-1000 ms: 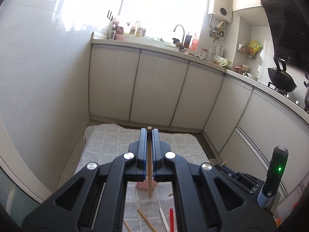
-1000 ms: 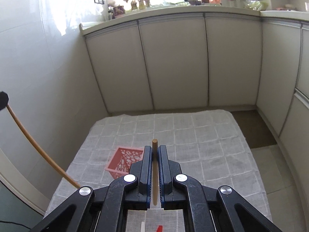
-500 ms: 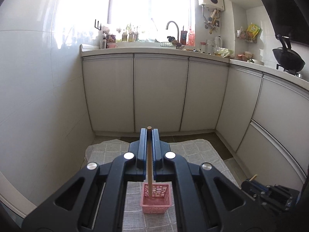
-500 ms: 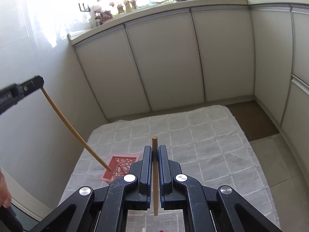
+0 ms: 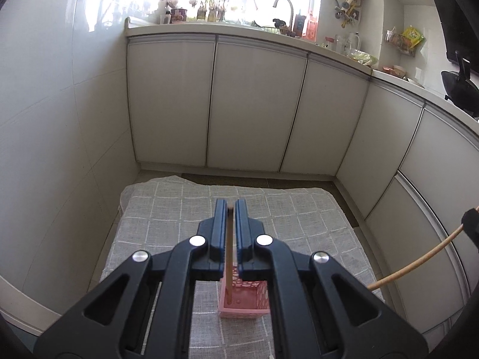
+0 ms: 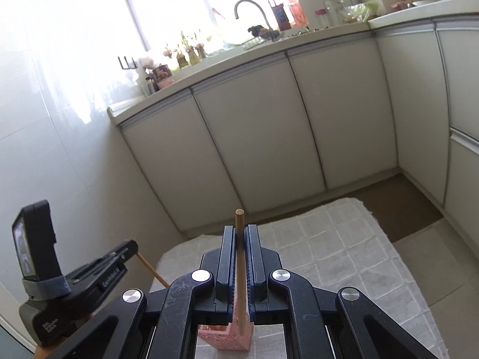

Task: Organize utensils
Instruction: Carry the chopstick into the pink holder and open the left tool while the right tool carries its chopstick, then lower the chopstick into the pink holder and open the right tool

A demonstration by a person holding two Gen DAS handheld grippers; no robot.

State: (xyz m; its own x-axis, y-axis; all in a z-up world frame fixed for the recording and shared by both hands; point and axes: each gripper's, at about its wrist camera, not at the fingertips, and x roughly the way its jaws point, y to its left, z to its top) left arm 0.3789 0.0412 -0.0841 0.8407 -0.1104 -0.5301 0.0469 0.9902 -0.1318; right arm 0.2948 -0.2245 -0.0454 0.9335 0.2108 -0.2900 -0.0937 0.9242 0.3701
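Chopstick (image 5: 230, 257) between left jaws, tip in basket (image 5: 243, 300)

A home kitchen: white cabinets (image 5: 257, 104), a sink faucet (image 5: 283, 4), and a wok (image 5: 461, 89) on the counter.

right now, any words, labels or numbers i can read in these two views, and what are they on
White print on the side of the left gripper body, right wrist view: a short word, too blurred to read for sure.
Small white print lower on that same body: too small to read.
Packets and bottles on the countertop: labels too small and washed out.
Nothing else bears readable text.
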